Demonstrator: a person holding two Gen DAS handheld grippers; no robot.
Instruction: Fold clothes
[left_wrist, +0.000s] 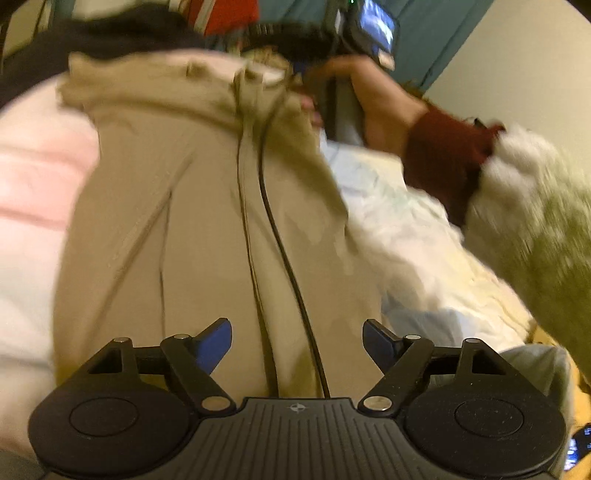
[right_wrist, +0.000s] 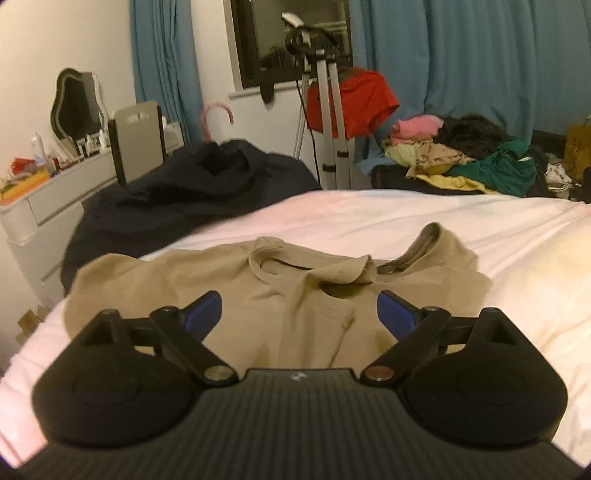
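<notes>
Both grippers, left gripper (left_wrist: 297, 341) and right gripper (right_wrist: 299, 314), gape above the tan shirt (right_wrist: 258, 295).

- Right gripper (right_wrist: 299, 314) held wide apart, blue fingertips (right_wrist: 205, 312) spread above a beige T-shirt (right_wrist: 280, 295), gripping nothing.
- T-shirt lay on a white bed (right_wrist: 480, 295), neckline away from the camera, cloth bunched near the collar.
- Dark garment (right_wrist: 192, 192) heaped at the bed's far left edge.
- Silver tripod (right_wrist: 328, 110) stood beyond the bed, red garment (right_wrist: 365, 103) hanging behind it.
- Pile of mixed clothes (right_wrist: 461, 155) sat far right before blue curtains (right_wrist: 480, 55).
- Mirror (right_wrist: 75, 99) stood on a white dresser (right_wrist: 48, 206) at left.
</notes>
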